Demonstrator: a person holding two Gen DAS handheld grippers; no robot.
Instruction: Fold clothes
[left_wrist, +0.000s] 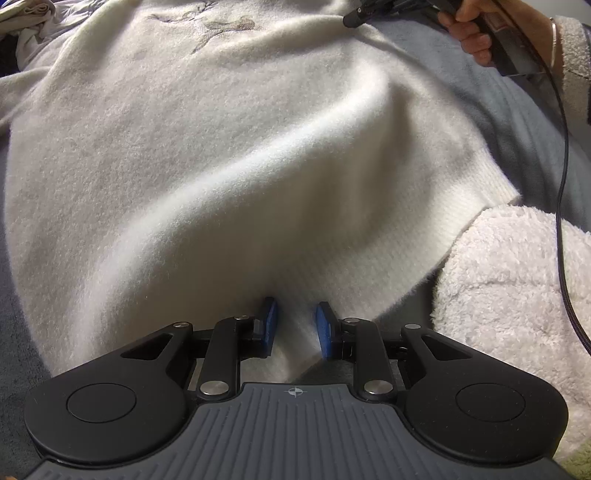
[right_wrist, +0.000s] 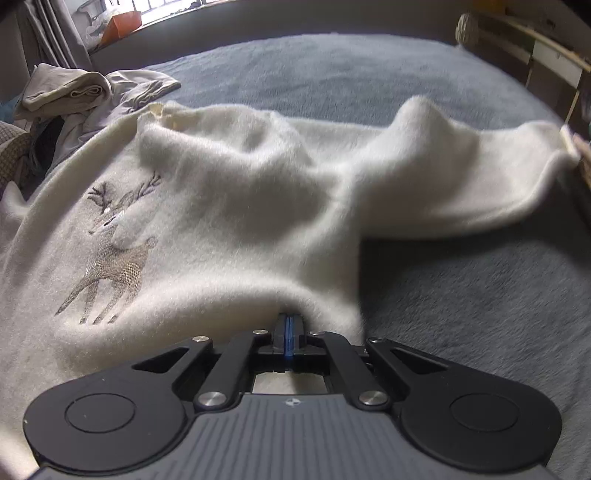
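Two edges of the white sweater (right_wrist: 229, 221), spread on the grey bed (right_wrist: 461, 295), are pinched, hem by the left gripper (left_wrist: 295, 325), side by the fully closed right gripper (right_wrist: 289, 332), presumably so a fold can be lifted.

Soft window daylight, fisheye-bent edges, slight motion blur.

Fluffy cream deer sweater (right_wrist: 229, 221), rumpled, spread on bed

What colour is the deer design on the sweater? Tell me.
Grey-brown, on the white sweater; the deer design shows best in the right wrist view.
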